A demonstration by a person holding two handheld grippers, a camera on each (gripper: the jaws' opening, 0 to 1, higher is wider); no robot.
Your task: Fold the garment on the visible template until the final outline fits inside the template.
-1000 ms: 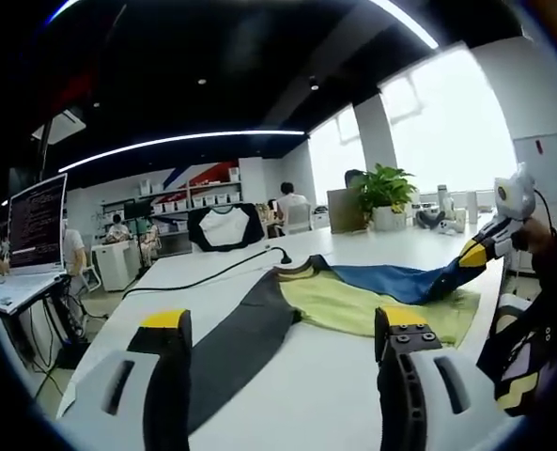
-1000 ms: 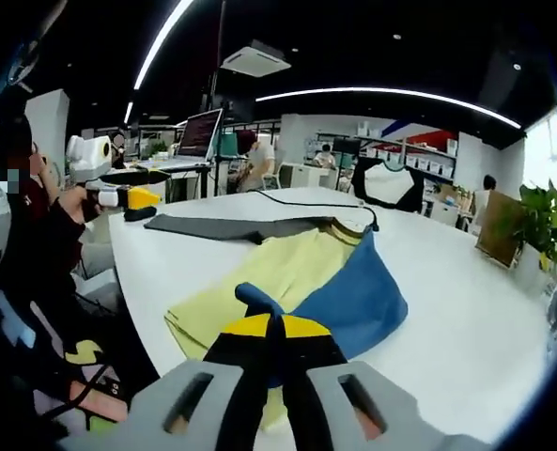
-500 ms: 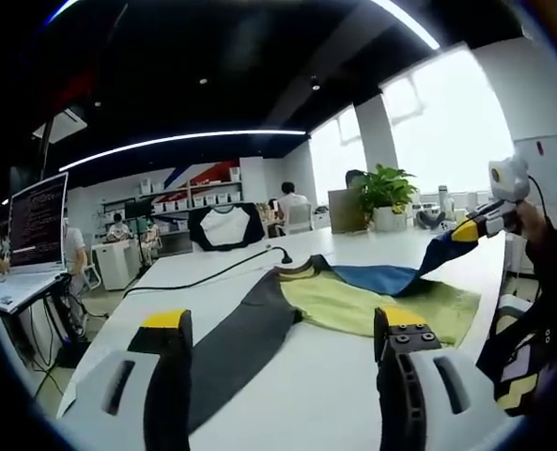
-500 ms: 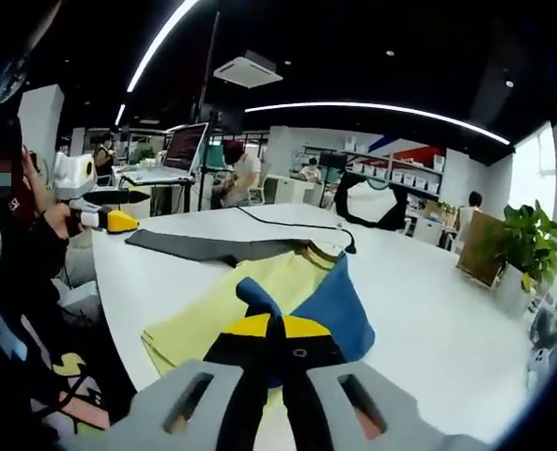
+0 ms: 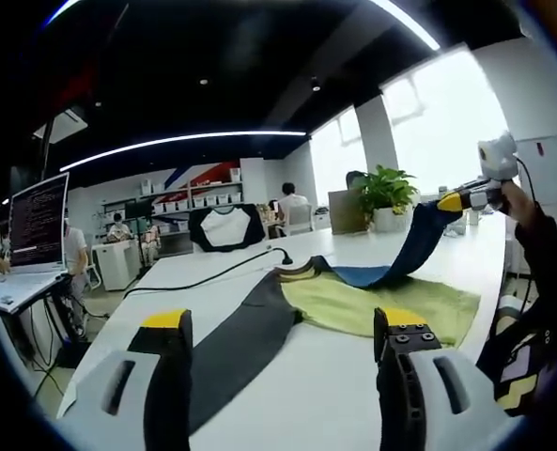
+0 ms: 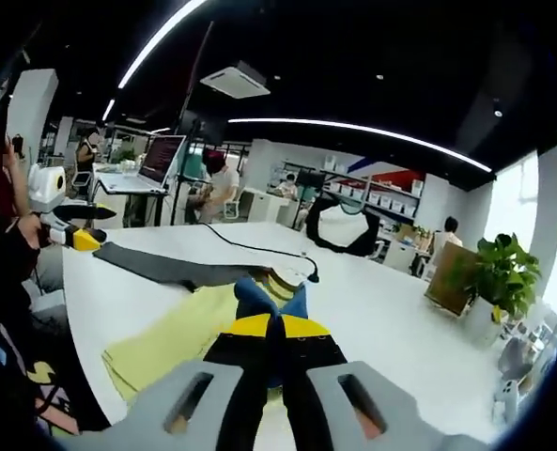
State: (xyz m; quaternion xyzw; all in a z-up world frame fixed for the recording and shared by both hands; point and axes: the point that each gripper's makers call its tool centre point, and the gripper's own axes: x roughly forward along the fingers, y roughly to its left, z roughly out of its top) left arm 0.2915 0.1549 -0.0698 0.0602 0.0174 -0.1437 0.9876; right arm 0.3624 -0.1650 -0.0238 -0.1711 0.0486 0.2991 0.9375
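While the right gripper [image 6: 272, 331] pinches a blue sleeve [image 5: 411, 244] and holds it up off the table [image 5: 297, 395], the left gripper [image 5: 283, 324] hovers with its jaws spread and nothing between them.

Seen from the left gripper view, the shirt [image 5: 372, 303] lies on the white table, its yellow body flat on the near right, a dark grey sleeve [image 5: 236, 343] stretched toward the near left, and the blue sleeve rising to the right gripper at far right. A black cable [image 5: 208, 274] runs across the table beyond the collar. A potted plant [image 5: 383, 193] stands at the far edge.
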